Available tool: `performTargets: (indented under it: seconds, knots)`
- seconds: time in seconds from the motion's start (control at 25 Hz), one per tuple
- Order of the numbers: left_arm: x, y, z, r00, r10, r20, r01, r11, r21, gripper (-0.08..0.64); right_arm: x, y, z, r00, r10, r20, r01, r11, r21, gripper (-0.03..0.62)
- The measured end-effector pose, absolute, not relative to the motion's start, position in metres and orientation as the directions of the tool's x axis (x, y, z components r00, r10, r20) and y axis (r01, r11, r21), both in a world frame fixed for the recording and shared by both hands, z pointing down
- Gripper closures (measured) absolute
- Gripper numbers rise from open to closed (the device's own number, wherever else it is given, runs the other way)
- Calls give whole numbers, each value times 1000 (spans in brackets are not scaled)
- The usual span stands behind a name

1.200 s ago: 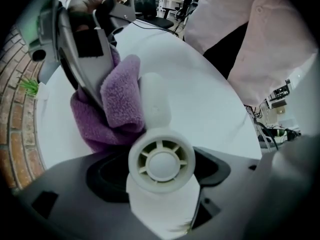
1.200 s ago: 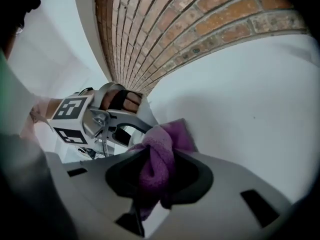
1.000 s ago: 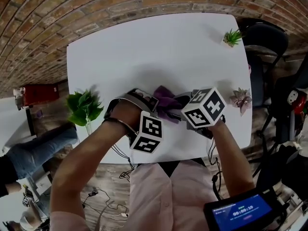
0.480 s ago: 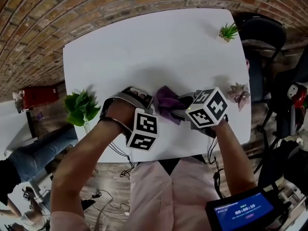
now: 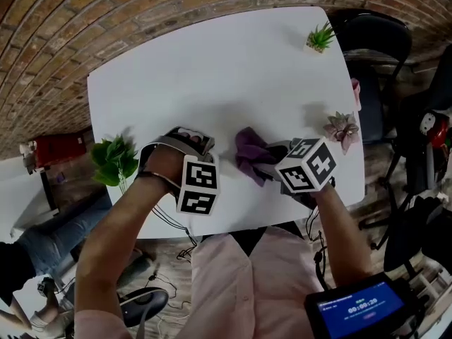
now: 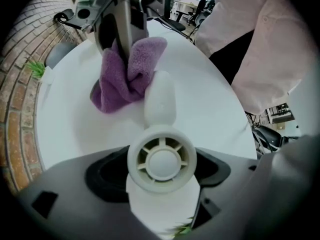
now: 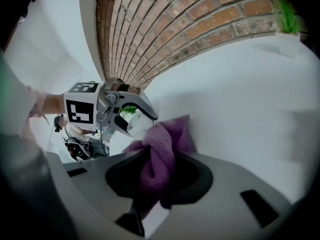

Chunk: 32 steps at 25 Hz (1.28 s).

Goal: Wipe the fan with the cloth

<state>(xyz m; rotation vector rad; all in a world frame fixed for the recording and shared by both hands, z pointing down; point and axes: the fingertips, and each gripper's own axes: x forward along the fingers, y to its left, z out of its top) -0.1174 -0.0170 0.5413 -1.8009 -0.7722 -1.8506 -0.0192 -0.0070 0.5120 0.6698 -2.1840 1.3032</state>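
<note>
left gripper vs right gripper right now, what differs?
The left gripper clamps the white fan; the right gripper clamps the purple cloth. The left gripper points down at the table; the right gripper angles across it toward the brick wall. Both are shut on something.

the cloth [image 5: 248,155] is just right of the fan [image 6: 161,158], over the table [image 5: 212,69].

The white table [image 5: 212,62] has rounded corners. A small green plant in a white pot [image 5: 320,37] stands at its far corner, well beyond the right gripper [image 5: 268,162]. A pinkish plant [image 5: 341,128] stands near this gripper, on its outer side, close to the table edge. A leafy green plant [image 5: 113,159] is near the left gripper [image 5: 185,147], on its outer side at the edge. I cannot tell whether it stands on the table.
</note>
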Motion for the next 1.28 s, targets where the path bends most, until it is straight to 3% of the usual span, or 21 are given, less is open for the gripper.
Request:
performTargets:
  seconds: [0.64, 0.88, 1.16, 1.28]
  knots:
    - [-120, -23, 541, -32, 80, 996, 528, -845, 85, 183, -15, 26, 512, -714, -255, 652, -698, 327, -637, 479]
    - [-128, -36, 541, 9, 84, 996, 298, -951, 78, 183, -34, 42, 510, -751, -206, 627, -652, 381, -655, 477]
    - [-137, -30, 528, 143, 119, 983, 38, -993, 115, 181, -30, 41, 491, -765, -244, 596, -640, 393, -660, 472]
    - [-139, -36, 509, 217, 57, 974, -46, -997, 69, 179, -21, 30, 478, -760, -286, 584, -647, 411, -642, 471]
